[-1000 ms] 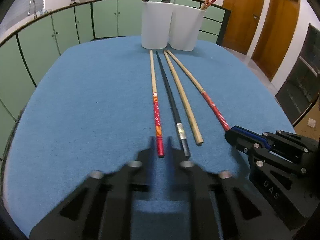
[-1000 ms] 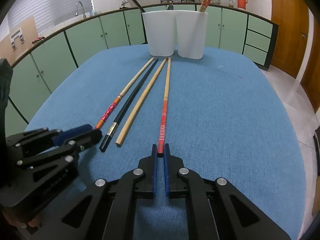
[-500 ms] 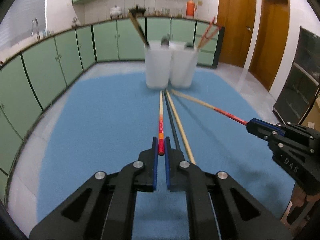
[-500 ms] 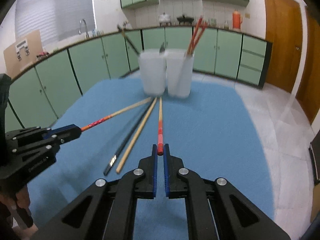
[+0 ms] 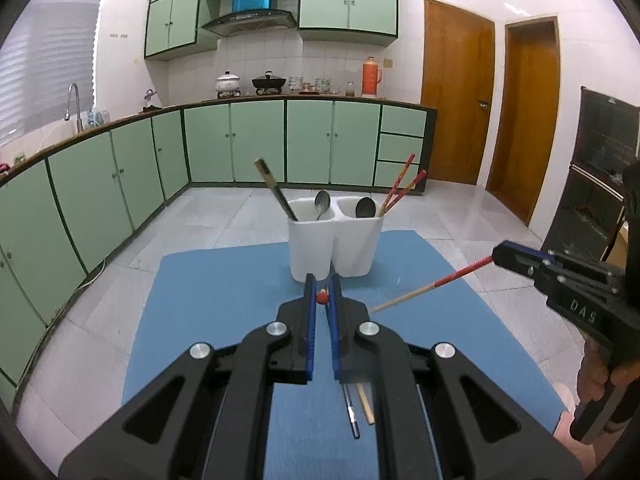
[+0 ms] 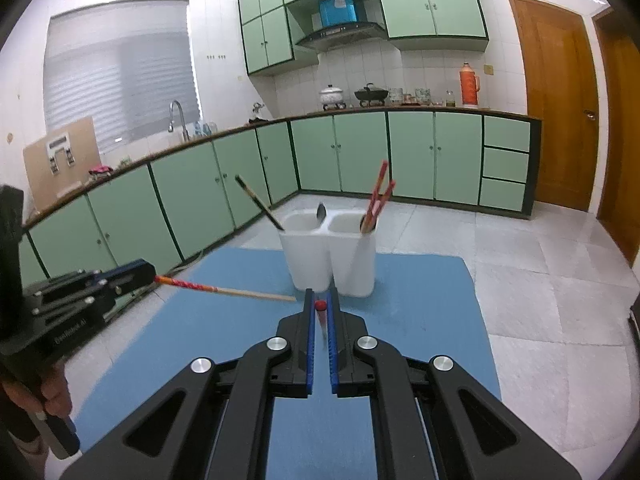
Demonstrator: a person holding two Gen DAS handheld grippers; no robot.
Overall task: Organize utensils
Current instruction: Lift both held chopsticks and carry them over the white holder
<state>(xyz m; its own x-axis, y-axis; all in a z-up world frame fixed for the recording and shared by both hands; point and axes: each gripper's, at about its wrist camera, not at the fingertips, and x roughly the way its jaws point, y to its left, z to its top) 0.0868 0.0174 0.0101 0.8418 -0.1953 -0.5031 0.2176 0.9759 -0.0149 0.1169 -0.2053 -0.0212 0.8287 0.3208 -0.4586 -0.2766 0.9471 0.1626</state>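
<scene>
Two chopsticks are off the blue bench (image 5: 208,304), one clamped in each hand-held gripper. The left hand-held gripper (image 5: 322,286) has its blue pads closed on the red end of a chopstick (image 5: 321,297), seen end-on in its own view; only the right wrist view shows that stick's length (image 6: 224,289), red-patterned near the pads and bare wood beyond, reaching toward the white holder (image 6: 330,260). Likewise the right hand-held gripper (image 6: 320,296) pinches a red-tipped chopstick (image 6: 320,306), foreshortened here, while the left wrist view shows it whole (image 5: 432,284), slanting down from that gripper (image 5: 500,254) toward the bench. Only the left view shows a black chopstick (image 5: 351,412) and a plain wooden chopstick (image 5: 366,404) lying side by side on the bench beneath the left fingers. The holder stands on the bench ahead of both grippers, with chopsticks and spoons in its two compartments.
</scene>
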